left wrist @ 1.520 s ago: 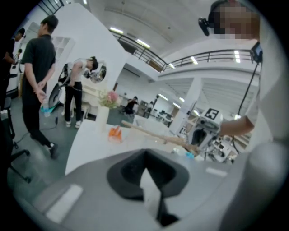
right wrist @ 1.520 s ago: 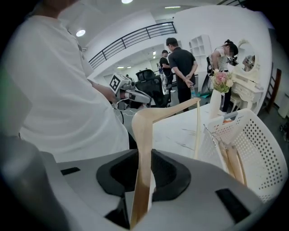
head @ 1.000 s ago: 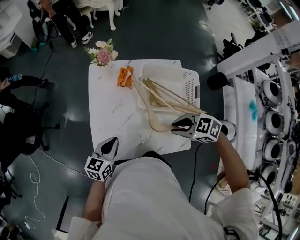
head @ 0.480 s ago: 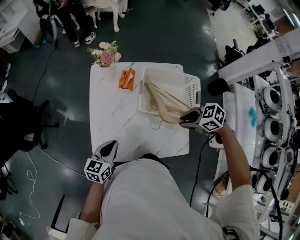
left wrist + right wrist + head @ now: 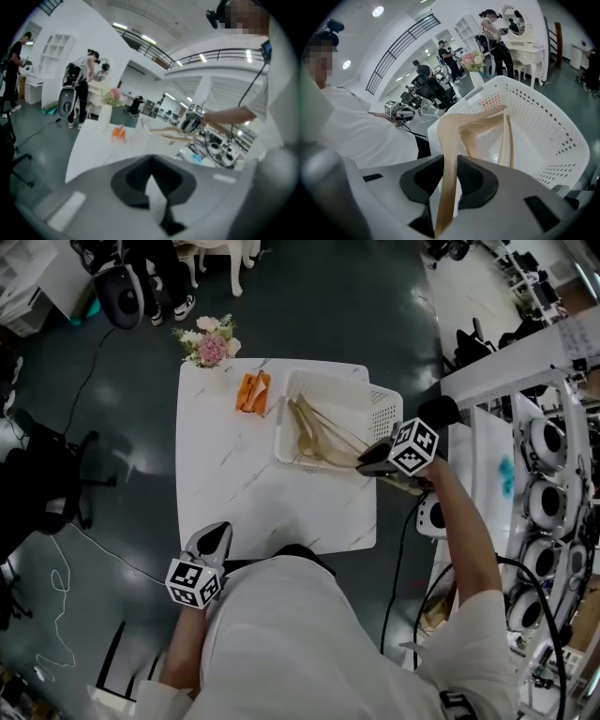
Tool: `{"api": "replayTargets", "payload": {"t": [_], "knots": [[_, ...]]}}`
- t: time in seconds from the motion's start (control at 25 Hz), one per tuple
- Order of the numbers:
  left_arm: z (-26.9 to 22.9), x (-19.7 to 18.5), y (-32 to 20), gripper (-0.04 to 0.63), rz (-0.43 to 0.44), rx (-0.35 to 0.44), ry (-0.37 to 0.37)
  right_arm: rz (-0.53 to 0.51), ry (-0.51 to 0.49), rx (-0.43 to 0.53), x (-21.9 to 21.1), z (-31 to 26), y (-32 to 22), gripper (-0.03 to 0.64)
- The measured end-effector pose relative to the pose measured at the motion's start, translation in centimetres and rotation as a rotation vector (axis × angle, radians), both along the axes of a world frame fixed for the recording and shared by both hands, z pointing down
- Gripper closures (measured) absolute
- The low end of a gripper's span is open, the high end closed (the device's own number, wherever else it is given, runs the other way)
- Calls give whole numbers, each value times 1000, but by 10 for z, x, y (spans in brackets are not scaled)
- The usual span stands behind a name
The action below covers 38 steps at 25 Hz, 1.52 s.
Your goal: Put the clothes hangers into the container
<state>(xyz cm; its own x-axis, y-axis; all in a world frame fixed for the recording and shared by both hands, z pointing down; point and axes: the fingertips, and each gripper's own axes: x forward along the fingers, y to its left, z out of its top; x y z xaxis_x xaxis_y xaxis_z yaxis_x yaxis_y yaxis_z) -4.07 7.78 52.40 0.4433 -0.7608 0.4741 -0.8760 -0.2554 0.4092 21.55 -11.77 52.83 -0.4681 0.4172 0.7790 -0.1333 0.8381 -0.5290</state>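
Hanger (image 5: pixel 449 140) sits clamped in the right gripper's (image 5: pixel 451 182) jaws, far end down inside the container (image 5: pixel 543 126); released too soon, it may stay propped across the rim. Left gripper (image 5: pixel 150 182), jaws together, holds nothing

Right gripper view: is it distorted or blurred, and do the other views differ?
Right gripper view: fisheye bend, dark corners, the hanger and basket sharp. Left gripper view: same bend, softer. Head view: little bend, glare patches on the floor.
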Motion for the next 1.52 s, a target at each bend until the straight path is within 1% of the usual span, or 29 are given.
{"api": "replayTargets", "payload": {"t": [0.24,0.6,0.72,0.8,0.88,1.0,1.12,1.32,1.52], "knots": [[5,1,4,594,-18,-18,-3,-11,60,4,5,23,-13,532],[6,5,9,594,-26,-29,-3,-18,92,94,4,41,-22,532],[5,5,8,594,-26,-25,-1,-20,84,128,3,42,-24,532],[5,4,8,594,-24,-23,0,-1,68,149,1,37,-28,531],[5,3,7,594,-18,-21,0,28,44,176,-1,29,-34,509],[4,3,5,594,-2,-12,0,81,-3,246,-6,12,-44,492],[0,3,1,594,16,0,0,135,-66,307,-14,-7,-42,494],[-6,0,-5,594,46,21,4,192,-148,362,-28,-28,-15,494],[-8,-2,-11,594,83,37,6,225,-180,361,-40,-32,18,500]]}}
